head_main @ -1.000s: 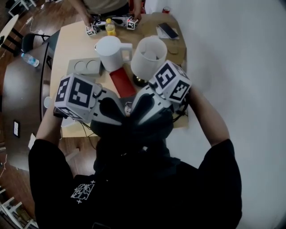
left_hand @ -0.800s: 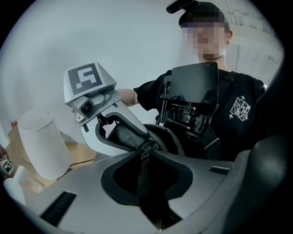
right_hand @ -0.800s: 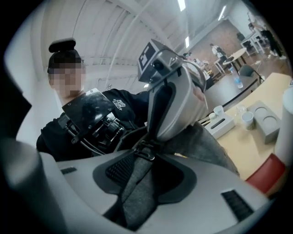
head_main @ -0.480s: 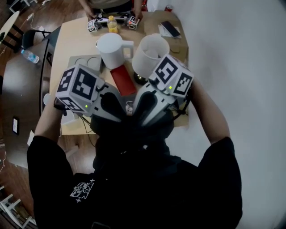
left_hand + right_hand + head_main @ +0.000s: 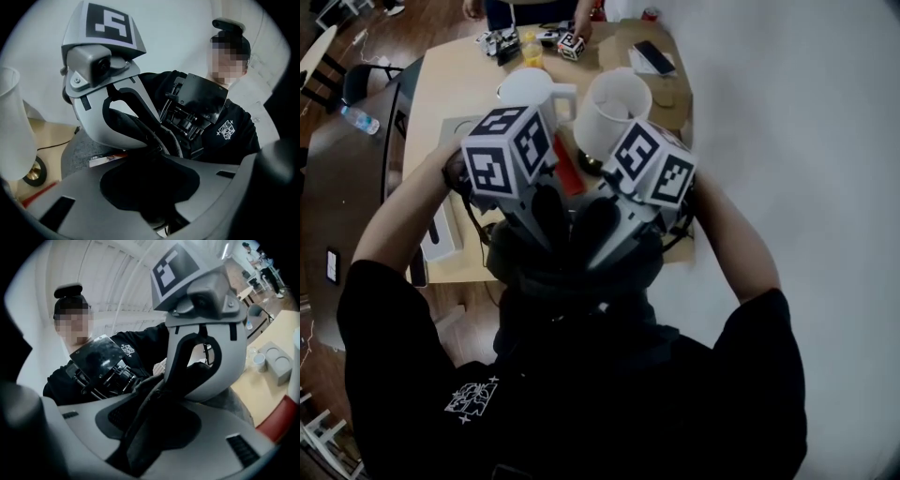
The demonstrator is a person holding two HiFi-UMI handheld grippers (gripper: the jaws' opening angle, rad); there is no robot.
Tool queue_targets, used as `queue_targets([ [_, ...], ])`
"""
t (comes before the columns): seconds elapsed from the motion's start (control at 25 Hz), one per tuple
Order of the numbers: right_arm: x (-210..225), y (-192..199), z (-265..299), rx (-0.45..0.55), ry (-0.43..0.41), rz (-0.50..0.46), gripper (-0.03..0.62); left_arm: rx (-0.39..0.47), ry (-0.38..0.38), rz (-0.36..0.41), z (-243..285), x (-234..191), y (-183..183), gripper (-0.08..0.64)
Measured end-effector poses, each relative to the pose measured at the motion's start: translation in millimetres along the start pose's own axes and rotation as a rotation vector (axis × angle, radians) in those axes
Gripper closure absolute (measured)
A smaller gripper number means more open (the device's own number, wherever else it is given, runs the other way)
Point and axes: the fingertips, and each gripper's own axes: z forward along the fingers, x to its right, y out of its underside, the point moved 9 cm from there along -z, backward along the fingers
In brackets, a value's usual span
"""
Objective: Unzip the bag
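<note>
The dark grey bag rests against my chest at the table's near edge. Both grippers point back at it, close together. My left gripper has just been opening its jaws. In the left gripper view they stand apart with only the bag's dark top below them, and nothing pressed between the pads. My right gripper is beside it. In the right gripper view a dark fabric strip of the bag runs taut between its jaws, which look closed on it. The zipper itself is hidden.
Behind the grippers on the wooden table stand two white pitchers, with a red flat thing in front. A phone and an orange bottle lie farther back, near another person's grippers.
My left gripper has swung right and turned, so its marker cube now stands next to the right one, and its forearm has lifted. The right gripper has hardly moved.
</note>
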Motion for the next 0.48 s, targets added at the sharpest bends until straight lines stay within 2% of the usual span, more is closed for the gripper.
queue_targets([
  [0.24, 3.1, 2.6, 1.5, 0.027, 0.006, 0.021, 0.414, -0.039, 0.157, -0.031, 12.6, -6.4, -6.0, 0.448],
  [0.36, -3.0, 1.8, -0.4, 0.050, -0.028, 0.002, 0.448, -0.054, 0.182, -0.052, 15.0, -5.2, -8.8, 0.448],
  [0.48, -11.9, -0.6, -1.8, 0.067, -0.046, -0.034, 0.453, -0.063, 0.178, -0.050, 11.5, 1.5, -10.4, 0.451],
])
